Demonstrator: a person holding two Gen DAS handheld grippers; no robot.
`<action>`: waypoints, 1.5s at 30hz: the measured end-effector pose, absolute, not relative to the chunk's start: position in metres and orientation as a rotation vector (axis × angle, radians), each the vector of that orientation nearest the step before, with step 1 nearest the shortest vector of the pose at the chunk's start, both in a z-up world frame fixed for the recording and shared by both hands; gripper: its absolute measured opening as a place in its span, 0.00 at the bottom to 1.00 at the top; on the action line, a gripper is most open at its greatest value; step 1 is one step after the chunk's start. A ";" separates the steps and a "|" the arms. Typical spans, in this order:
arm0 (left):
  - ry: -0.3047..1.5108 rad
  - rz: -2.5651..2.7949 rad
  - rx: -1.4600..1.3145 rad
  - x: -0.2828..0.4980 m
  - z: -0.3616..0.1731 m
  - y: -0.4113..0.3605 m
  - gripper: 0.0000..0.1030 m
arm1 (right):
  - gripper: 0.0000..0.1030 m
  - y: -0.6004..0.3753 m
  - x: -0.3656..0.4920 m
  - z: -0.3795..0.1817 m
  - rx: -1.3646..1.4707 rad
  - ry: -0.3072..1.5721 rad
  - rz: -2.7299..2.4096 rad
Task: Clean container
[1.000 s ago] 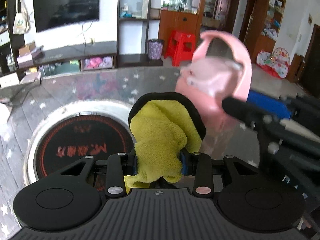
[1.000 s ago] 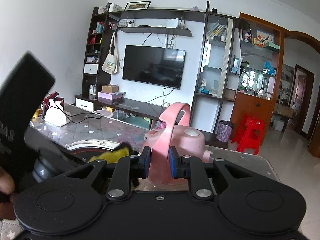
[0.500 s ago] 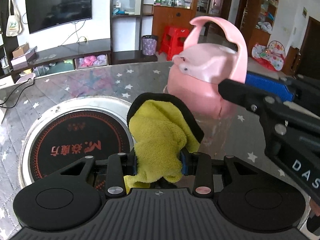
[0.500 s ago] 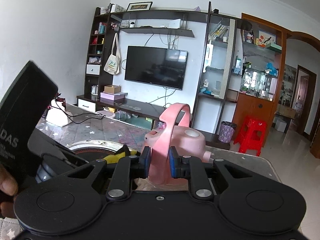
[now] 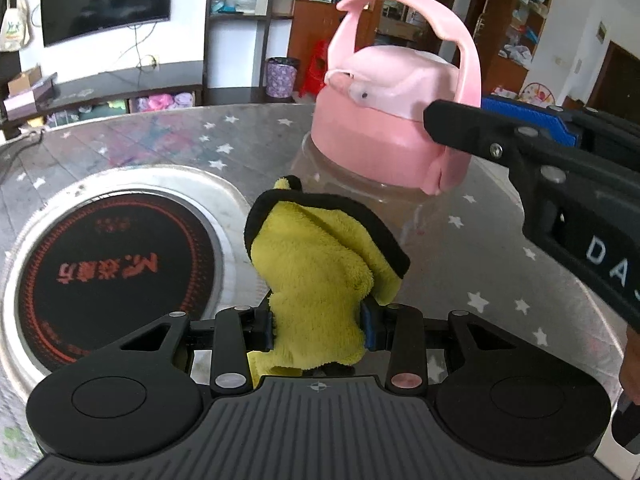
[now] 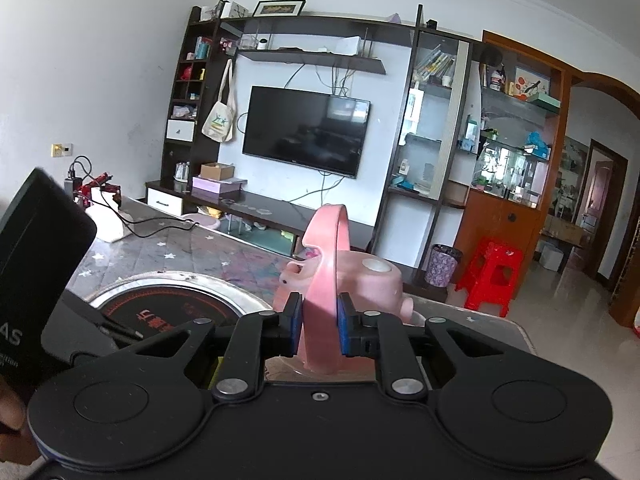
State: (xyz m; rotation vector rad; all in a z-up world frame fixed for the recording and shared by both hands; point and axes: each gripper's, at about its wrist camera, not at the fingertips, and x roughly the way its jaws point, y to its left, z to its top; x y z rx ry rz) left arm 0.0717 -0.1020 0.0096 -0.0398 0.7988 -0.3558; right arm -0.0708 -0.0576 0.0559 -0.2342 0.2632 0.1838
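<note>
A clear container [image 5: 360,196] with a pink lid [image 5: 384,120] and a pink arched handle [image 5: 464,40] stands upright on the table. My left gripper [image 5: 319,322] is shut on a yellow cloth with black trim [image 5: 316,264], which touches the container's clear lower wall. My right gripper [image 6: 319,320] is shut on the pink handle [image 6: 326,280]; it shows in the left wrist view [image 5: 480,128] at the lid's right side.
A round black induction hob [image 5: 108,276] with a steel rim is set into the star-patterned table [image 5: 480,264] at the left. The table's far edge is behind the container. A TV unit, shelves and a red stool [image 6: 494,276] stand beyond.
The container has come nearer to the left gripper and more upright. The cloth now touches its clear wall. Both grippers have kept their grips.
</note>
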 end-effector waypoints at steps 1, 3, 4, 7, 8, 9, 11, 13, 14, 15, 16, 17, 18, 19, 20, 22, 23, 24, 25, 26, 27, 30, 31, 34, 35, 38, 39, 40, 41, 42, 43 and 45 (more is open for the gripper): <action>0.804 -0.366 -0.042 0.072 0.007 -0.103 0.38 | 0.19 -0.059 -0.070 0.056 -0.235 0.264 0.179; 0.827 -0.374 -0.038 0.075 0.001 -0.104 0.38 | 0.19 -0.061 -0.068 0.057 -0.233 0.266 0.170; 0.838 -0.376 -0.038 0.076 -0.002 -0.105 0.38 | 0.19 -0.062 -0.067 0.057 -0.232 0.266 0.167; 0.864 -0.373 -0.074 0.080 -0.006 -0.099 0.38 | 0.19 -0.064 -0.064 0.058 -0.225 0.265 0.161; 0.869 -0.372 -0.090 0.082 -0.005 -0.095 0.38 | 0.19 -0.064 -0.064 0.058 -0.221 0.264 0.161; 0.862 -0.367 -0.088 0.083 -0.002 -0.094 0.38 | 0.19 -0.064 -0.063 0.058 -0.218 0.263 0.162; 0.847 -0.358 -0.084 0.083 0.005 -0.092 0.38 | 0.19 -0.065 -0.062 0.058 -0.217 0.260 0.159; 0.827 -0.359 -0.073 0.084 0.013 -0.092 0.38 | 0.19 -0.065 -0.061 0.059 -0.215 0.259 0.159; 0.818 -0.360 -0.067 0.085 0.016 -0.092 0.38 | 0.19 -0.066 -0.060 0.059 -0.214 0.258 0.159; 0.808 -0.360 -0.062 0.085 0.020 -0.093 0.38 | 0.19 -0.066 -0.059 0.058 -0.212 0.258 0.159; 0.798 -0.361 -0.056 0.086 0.024 -0.093 0.38 | 0.19 -0.066 -0.059 0.058 -0.213 0.257 0.159; 0.789 -0.361 -0.050 0.087 0.028 -0.093 0.38 | 0.19 -0.067 -0.059 0.058 -0.212 0.256 0.158; 0.779 -0.362 -0.045 0.087 0.032 -0.093 0.38 | 0.19 -0.067 -0.058 0.058 -0.211 0.256 0.158; 0.770 -0.362 -0.039 0.088 0.036 -0.094 0.38 | 0.19 -0.068 -0.058 0.058 -0.210 0.256 0.158; 0.760 -0.363 -0.034 0.088 0.040 -0.094 0.38 | 0.19 -0.070 -0.058 0.057 -0.210 0.256 0.158; 0.741 -0.364 -0.023 0.089 0.048 -0.094 0.38 | 0.19 -0.072 -0.057 0.057 -0.207 0.256 0.159; 0.733 -0.365 -0.017 0.090 0.051 -0.095 0.38 | 0.19 -0.072 -0.057 0.057 -0.206 0.255 0.159; 0.733 -0.368 -0.011 0.091 0.052 -0.096 0.38 | 0.19 -0.071 -0.057 0.057 -0.206 0.255 0.159; 0.733 -0.370 -0.008 0.092 0.053 -0.096 0.38 | 0.19 -0.071 -0.056 0.057 -0.205 0.255 0.159; 0.733 -0.378 -0.002 0.093 0.052 -0.097 0.38 | 0.19 -0.071 -0.056 0.057 -0.205 0.254 0.158; 0.733 -0.382 0.000 0.093 0.051 -0.097 0.38 | 0.19 -0.071 -0.055 0.057 -0.203 0.254 0.156; 0.743 -0.389 -0.007 0.093 0.047 -0.097 0.38 | 0.19 -0.072 -0.054 0.057 -0.201 0.251 0.152; 0.747 -0.391 -0.007 0.093 0.046 -0.097 0.38 | 0.19 -0.073 -0.053 0.057 -0.203 0.250 0.150; 0.757 -0.399 -0.006 0.092 0.042 -0.099 0.38 | 0.19 -0.073 -0.053 0.056 -0.218 0.246 0.146; 0.759 -0.403 -0.006 0.092 0.041 -0.100 0.38 | 0.19 -0.073 -0.053 0.056 -0.226 0.246 0.145; 0.760 -0.413 -0.007 0.092 0.038 -0.102 0.38 | 0.19 -0.076 -0.052 0.057 -0.239 0.245 0.139; 0.761 -0.417 -0.007 0.092 0.037 -0.103 0.38 | 0.19 -0.078 -0.051 0.058 -0.239 0.245 0.137; 0.762 -0.420 -0.007 0.092 0.035 -0.104 0.39 | 0.19 -0.080 -0.051 0.058 -0.238 0.246 0.134; 0.763 -0.424 -0.006 0.092 0.035 -0.106 0.38 | 0.19 -0.081 -0.050 0.059 -0.238 0.246 0.130; 0.764 -0.427 -0.006 0.092 0.034 -0.107 0.38 | 0.19 -0.083 -0.049 0.060 -0.237 0.246 0.126; 0.766 -0.433 -0.006 0.091 0.032 -0.109 0.39 | 0.19 -0.083 -0.049 0.060 -0.237 0.246 0.122; 0.771 -0.443 -0.009 0.091 0.029 -0.112 0.39 | 0.19 -0.085 -0.047 0.060 -0.237 0.247 0.111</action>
